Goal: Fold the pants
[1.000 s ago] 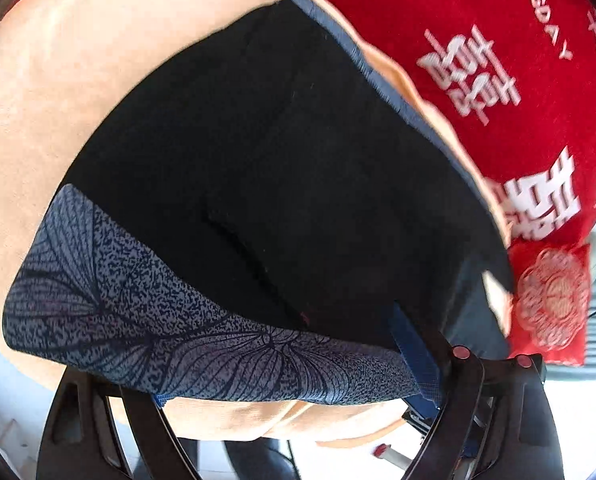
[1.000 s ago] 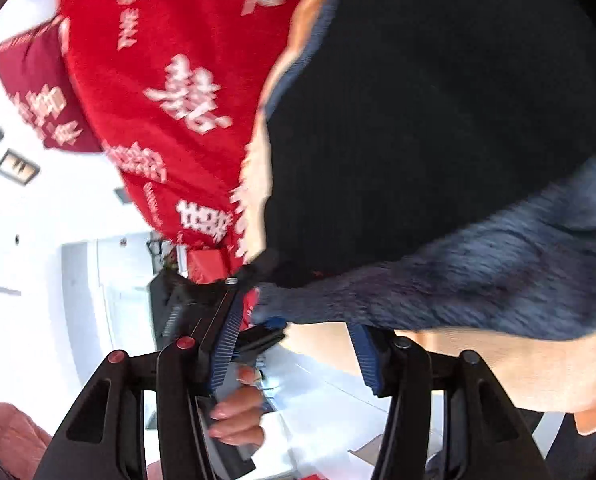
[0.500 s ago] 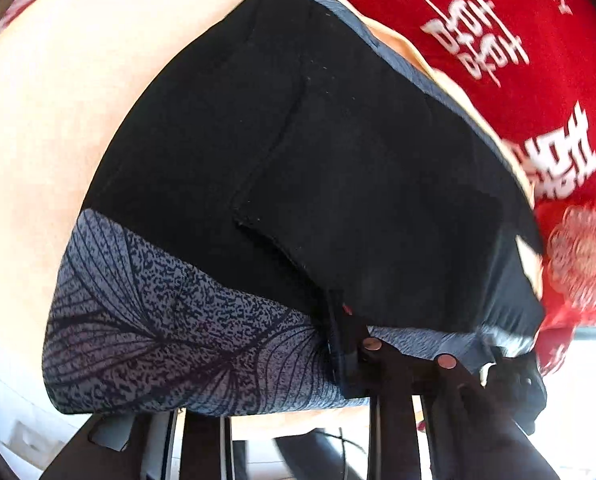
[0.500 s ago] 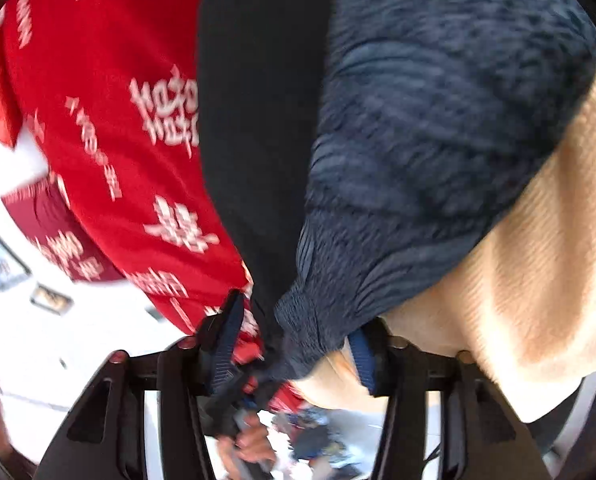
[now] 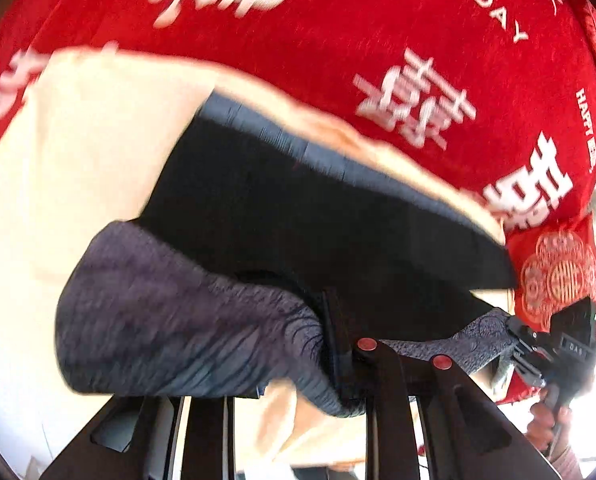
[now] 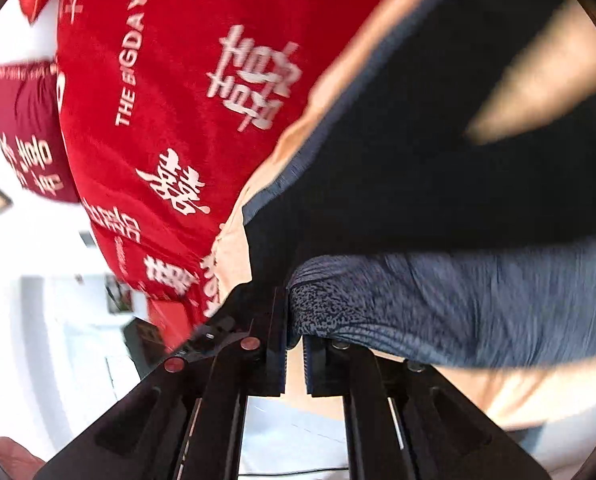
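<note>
The pants (image 5: 298, 220) are black with a blue-grey leaf-print hem band (image 5: 170, 320). They lie on a cream cloth (image 5: 78, 152) over a red bedspread. My left gripper (image 5: 329, 360) is shut on the hem band, which bunches around its fingers. My right gripper (image 6: 294, 344) is shut on the other corner of the hem band (image 6: 437, 304), the black pants (image 6: 417, 168) stretching beyond it. The right gripper also shows in the left wrist view (image 5: 553, 344) at the right, held by a hand.
A red bedspread (image 5: 377, 40) with white characters covers the bed; it also shows in the right wrist view (image 6: 170, 100). A red cushion (image 5: 553, 280) lies at the right edge. A dark red pillow (image 6: 22, 132) and white walls show at the left.
Both grippers have closed on the hem band and lifted it, bunching the cloth. The views have swung, and more of the red bedspread shows.
</note>
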Tool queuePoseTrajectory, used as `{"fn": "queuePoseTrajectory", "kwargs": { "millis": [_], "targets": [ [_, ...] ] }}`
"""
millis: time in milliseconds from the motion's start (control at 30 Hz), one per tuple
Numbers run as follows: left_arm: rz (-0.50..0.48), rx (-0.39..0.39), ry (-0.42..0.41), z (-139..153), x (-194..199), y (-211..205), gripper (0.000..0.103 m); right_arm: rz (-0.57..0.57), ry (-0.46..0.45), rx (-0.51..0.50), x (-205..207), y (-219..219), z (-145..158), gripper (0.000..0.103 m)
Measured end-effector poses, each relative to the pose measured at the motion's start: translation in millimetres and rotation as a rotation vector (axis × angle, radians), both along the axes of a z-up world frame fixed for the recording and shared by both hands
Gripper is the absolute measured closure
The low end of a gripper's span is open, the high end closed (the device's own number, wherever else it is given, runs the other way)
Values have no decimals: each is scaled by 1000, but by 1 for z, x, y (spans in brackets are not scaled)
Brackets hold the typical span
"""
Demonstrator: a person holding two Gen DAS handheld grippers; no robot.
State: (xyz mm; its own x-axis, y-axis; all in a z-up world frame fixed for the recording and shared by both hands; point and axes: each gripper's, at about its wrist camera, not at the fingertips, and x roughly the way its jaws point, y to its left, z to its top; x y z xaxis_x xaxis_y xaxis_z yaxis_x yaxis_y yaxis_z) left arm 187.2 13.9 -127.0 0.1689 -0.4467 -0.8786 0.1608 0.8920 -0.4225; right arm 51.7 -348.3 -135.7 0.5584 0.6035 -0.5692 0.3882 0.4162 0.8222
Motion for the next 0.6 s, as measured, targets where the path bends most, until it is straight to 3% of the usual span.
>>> {"fn": "queuePoseTrajectory", "kwargs": {
  "millis": [133,233,300,400,467,500,567,600],
  "targets": [
    [32,45,-49,-5,61,-33,80,143,17,-90,67,-31,-8,93],
    [69,112,-60,-34,113,-57,79,213,43,-118,133,-48,-28,93],
    [92,166,-60,-55,133,-65,79,255,66,-138,170,-56,-53,93],
    [126,246,6,-94,159,-74,79,310,135,-172,212,-58,-96,91],
    [133,266,-1,-94,160,-76,78,319,177,-172,221,-58,-119,90],
    [131,275,-8,-89,158,-77,78,310,176,-159,223,-59,-124,85],
    [119,307,-39,-71,150,-78,69,325,123,-119,222,-57,-118,52],
    [119,338,-66,-61,146,-78,61,340,96,-108,221,-55,-112,25]
  ]
}}
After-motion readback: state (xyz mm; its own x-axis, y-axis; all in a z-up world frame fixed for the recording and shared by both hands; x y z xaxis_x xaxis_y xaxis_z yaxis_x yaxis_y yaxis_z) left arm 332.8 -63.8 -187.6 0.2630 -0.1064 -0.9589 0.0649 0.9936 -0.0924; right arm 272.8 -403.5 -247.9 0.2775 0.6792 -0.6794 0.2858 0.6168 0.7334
